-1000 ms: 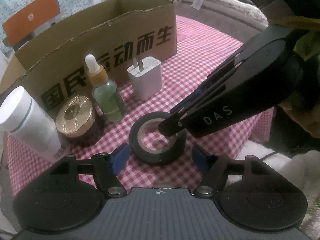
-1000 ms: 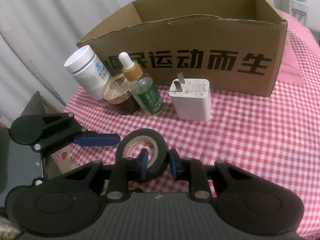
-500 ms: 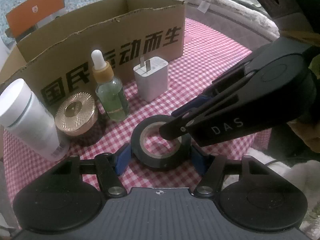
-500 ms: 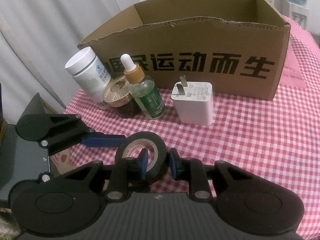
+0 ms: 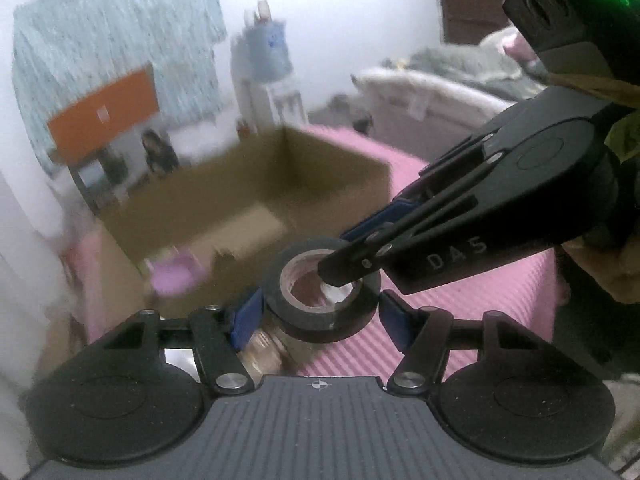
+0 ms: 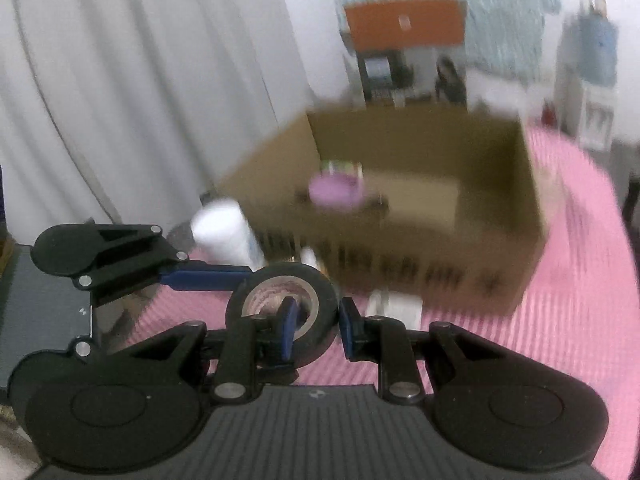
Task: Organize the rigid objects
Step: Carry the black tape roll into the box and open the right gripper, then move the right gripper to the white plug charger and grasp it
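Black tape roll (image 5: 320, 296) is up off the pink check cloth (image 5: 472, 312), held by both tools. R gripper (image 6: 314, 318) is clamped on the roll's wall, one pad inside the core, one outside. L gripper (image 5: 318, 318) straddles the roll; left pad touches, right pad looks just clear. The open cardboard box (image 5: 248, 200) sits beyond the roll, rim lower than it, with open air between. L view only: the R tool's arm reaching in from the right. R view only: white bottle (image 6: 224, 232) and charger (image 6: 396, 306) at the box's near wall. Background blurred.
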The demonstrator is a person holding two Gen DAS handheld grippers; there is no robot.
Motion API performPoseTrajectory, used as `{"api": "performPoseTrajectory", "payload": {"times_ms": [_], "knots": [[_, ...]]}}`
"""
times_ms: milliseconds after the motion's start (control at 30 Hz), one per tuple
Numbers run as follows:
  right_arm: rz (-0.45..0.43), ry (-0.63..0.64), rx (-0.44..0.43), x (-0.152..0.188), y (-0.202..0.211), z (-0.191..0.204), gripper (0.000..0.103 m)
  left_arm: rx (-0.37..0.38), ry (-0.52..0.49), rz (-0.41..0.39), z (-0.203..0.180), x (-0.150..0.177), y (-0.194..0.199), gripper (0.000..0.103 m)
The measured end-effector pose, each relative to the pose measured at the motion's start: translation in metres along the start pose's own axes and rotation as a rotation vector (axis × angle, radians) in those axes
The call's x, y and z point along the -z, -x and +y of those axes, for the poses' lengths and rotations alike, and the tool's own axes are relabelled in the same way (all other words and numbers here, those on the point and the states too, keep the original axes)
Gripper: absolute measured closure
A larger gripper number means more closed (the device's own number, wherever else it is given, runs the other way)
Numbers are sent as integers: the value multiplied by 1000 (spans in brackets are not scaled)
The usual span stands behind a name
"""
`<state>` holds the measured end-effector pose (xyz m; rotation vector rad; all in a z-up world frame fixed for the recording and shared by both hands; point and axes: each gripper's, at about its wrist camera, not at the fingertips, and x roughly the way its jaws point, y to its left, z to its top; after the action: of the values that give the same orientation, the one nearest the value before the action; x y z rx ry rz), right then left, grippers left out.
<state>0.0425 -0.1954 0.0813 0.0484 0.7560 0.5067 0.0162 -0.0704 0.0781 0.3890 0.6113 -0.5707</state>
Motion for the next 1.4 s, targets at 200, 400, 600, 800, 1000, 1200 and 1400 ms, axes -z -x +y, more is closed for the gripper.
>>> {"api": "performPoseTrajectory", "payload": {"times_ms": [200, 400, 600, 800, 1000, 1200, 1400], "knots": [[-3, 48, -30, -69, -10, -16, 78, -47, -25, 8, 29, -48, -24, 39], [121, 2, -64, -127, -73, -60, 78, -11, 38, 156, 73, -80, -83, 39], [237, -33, -57, -147, -143, -95, 78, 10, 84, 309, 105, -90, -153, 39], [335, -74, -51, -154, -200, -124, 78, 24, 126, 428, 122, -84, -204, 39], [375, -73, -37, -154, -233, -134, 78, 9, 145, 502, 132, -77, -236, 39], [388, -65, -11, -150, -253, -135, 77, -24, 128, 520, 133, -77, -248, 38], [370, -93, -1, -155, -249, -140, 76, -45, 112, 496, 133, -84, -242, 30]]}}
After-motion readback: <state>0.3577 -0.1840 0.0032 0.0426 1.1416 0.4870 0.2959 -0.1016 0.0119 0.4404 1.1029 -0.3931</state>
